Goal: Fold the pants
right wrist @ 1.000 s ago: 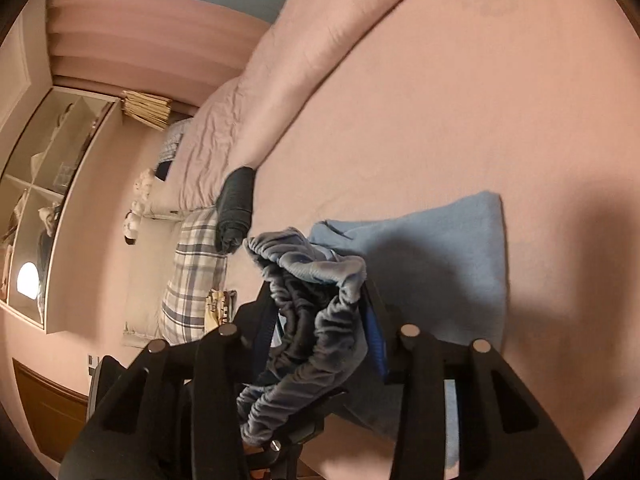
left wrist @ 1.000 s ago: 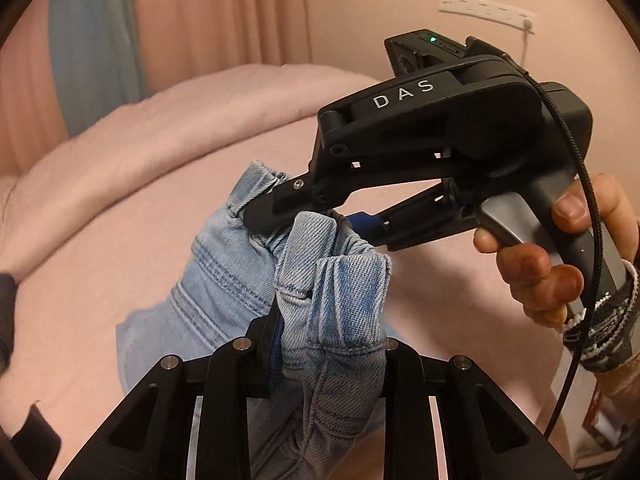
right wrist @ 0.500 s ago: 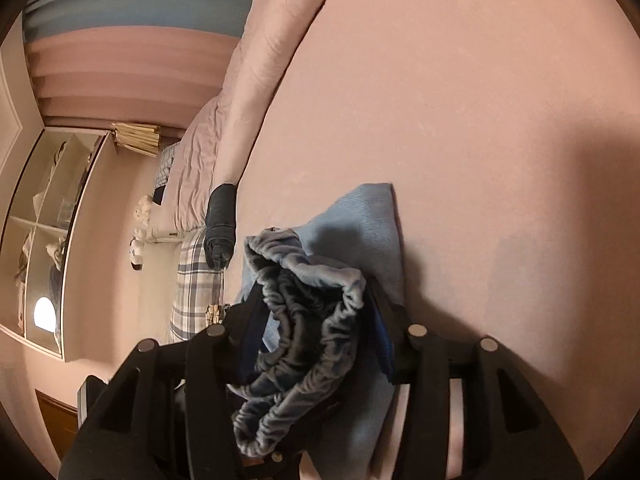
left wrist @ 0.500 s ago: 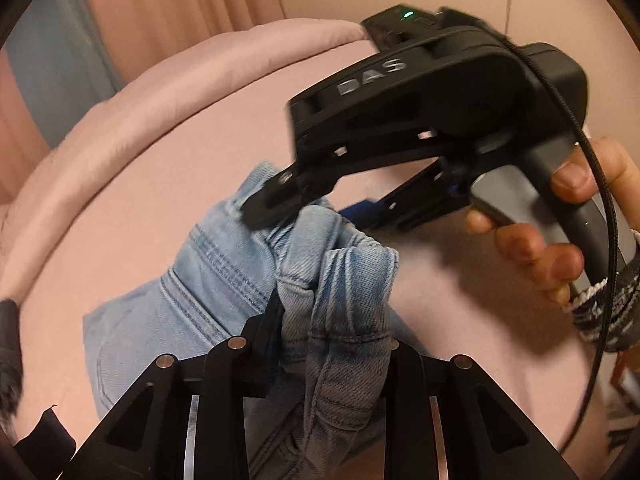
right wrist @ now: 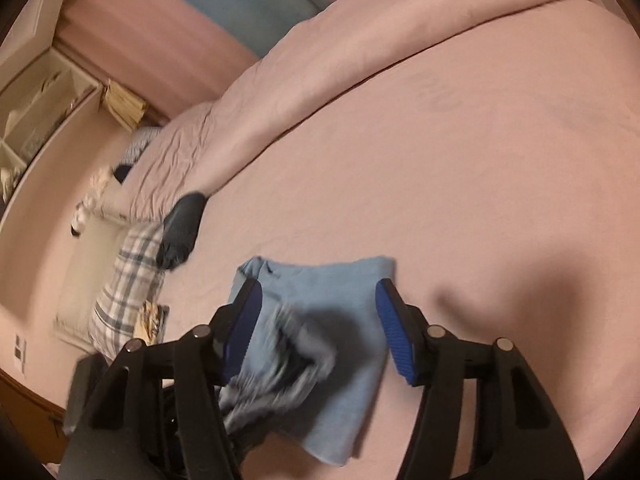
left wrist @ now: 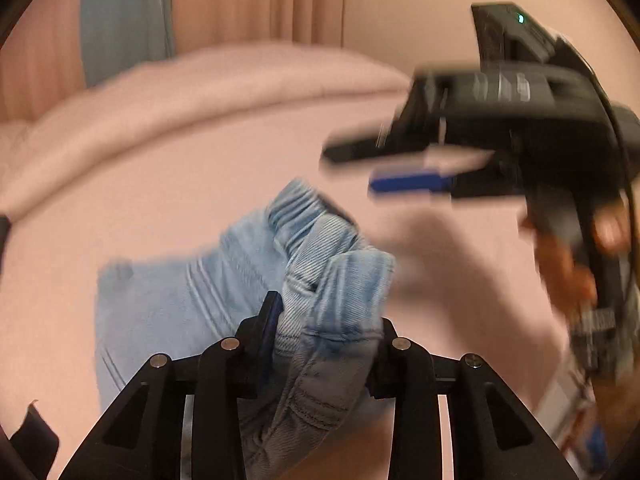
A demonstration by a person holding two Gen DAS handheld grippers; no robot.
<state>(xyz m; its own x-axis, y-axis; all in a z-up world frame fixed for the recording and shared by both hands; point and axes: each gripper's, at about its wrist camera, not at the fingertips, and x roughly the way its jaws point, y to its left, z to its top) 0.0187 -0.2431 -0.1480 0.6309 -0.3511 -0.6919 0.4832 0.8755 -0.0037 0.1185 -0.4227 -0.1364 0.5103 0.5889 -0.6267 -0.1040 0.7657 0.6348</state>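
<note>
The left gripper [left wrist: 320, 320] points forward over the bed, its jaws clamped on a bunched fold of the light blue denim pants [left wrist: 224, 280], whose gathered waistband rises at about 12 o'clock from the fingertips. The rest of the pants lies spread flat on the pink bed [left wrist: 160, 184], trailing off toward 9 o'clock in the left wrist view. The right gripper [right wrist: 318, 320] hangs above the same garment with its blue-padded jaws spread wide apart, holding nothing; in the left wrist view it is at 2 o'clock, blurred, well clear of the cloth, with the person's right hand [left wrist: 568, 268] wrapped round its handle at 3 o'clock. In the right wrist view the flat part of the pants sits between and beyond the open fingers, while a blurred, crumpled bundle, probably the waistband end, droops toward 7 o'clock. A rolled pink duvet [right wrist: 360, 52] runs across the far side of the bed at 12 o'clock. A dark garment [right wrist: 180, 228] lies at the bed's edge at 10 o'clock, just beside a plaid cloth [right wrist: 124, 292] at 9 o'clock. A curtain [left wrist: 256, 0] hangs behind the bed.
</note>
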